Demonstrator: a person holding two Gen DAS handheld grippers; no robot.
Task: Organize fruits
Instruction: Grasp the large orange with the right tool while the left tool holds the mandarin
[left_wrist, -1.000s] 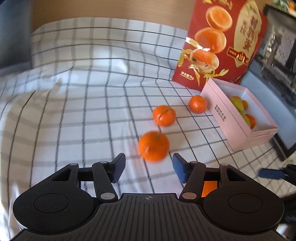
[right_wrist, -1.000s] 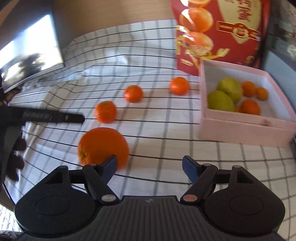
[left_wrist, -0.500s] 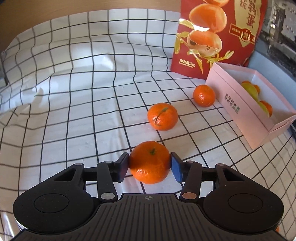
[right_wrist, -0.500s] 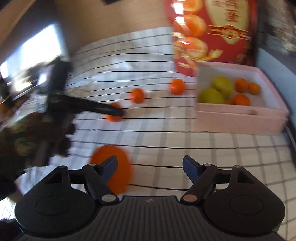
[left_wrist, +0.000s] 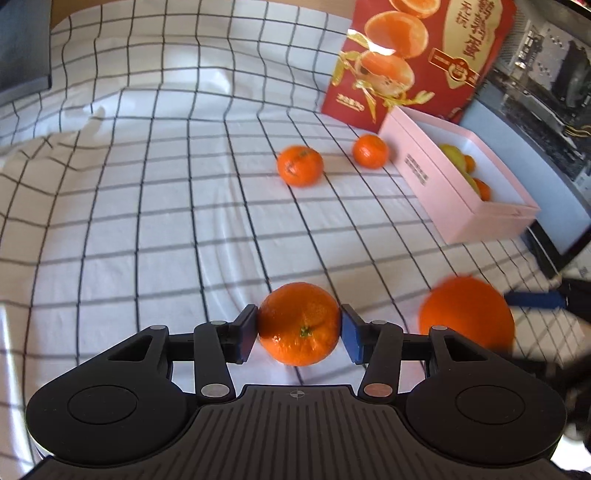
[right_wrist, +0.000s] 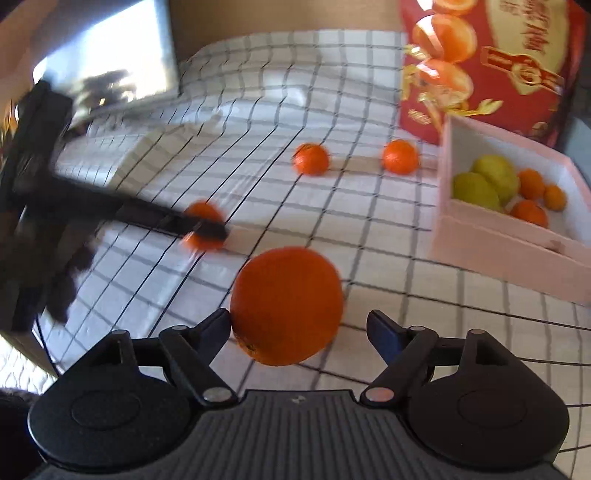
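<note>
A second ago the left hand-held gripper (left_wrist: 299, 328) gaped behind a tangerine (left_wrist: 299, 323); its jaws have closed and now clench it just above the checked cloth (left_wrist: 147, 206). The right hand-held gripper (right_wrist: 299, 332), jaws widening, stands released around the big orange (right_wrist: 286, 304) (blurred).

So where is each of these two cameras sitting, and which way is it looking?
Left wrist view: sits on the left gripper, looking forward and down along its fingers at the mandarin clamped between them; only that gripper's black body shows, plus the other gripper's blue pad at right.
Right wrist view: sits on the right gripper, jaws open around the large orange; the left gripper reaches in from the left.
Shared: checked cloth, pink box, red bag, two loose mandarins.
</note>
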